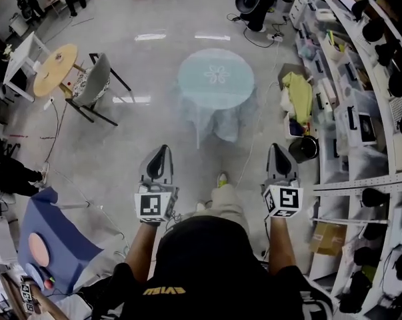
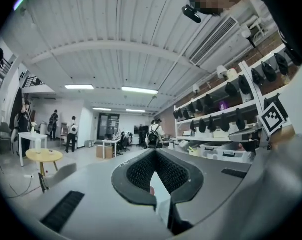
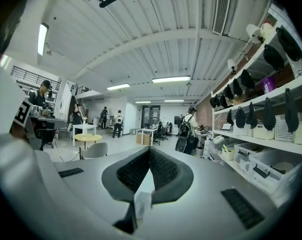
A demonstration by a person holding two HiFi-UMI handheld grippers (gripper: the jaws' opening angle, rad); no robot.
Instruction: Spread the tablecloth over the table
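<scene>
Already the tablecloth (image 1: pixel 216 79) lies draped over the round table, well ahead of both sets of fingertips. Its flower print sits near the middle and its folds hang down the near side, so the spreading looks done. The left gripper (image 1: pixel 162 151) and right gripper (image 1: pixel 279 151) are held level side by side, pointing toward it, each with its fingers (image 2: pixel 140 173) pressed together on nothing. That closed, empty stand-off probably suits looking over the drape rather than pulling further, since no hem lies near the fingertips.
</scene>
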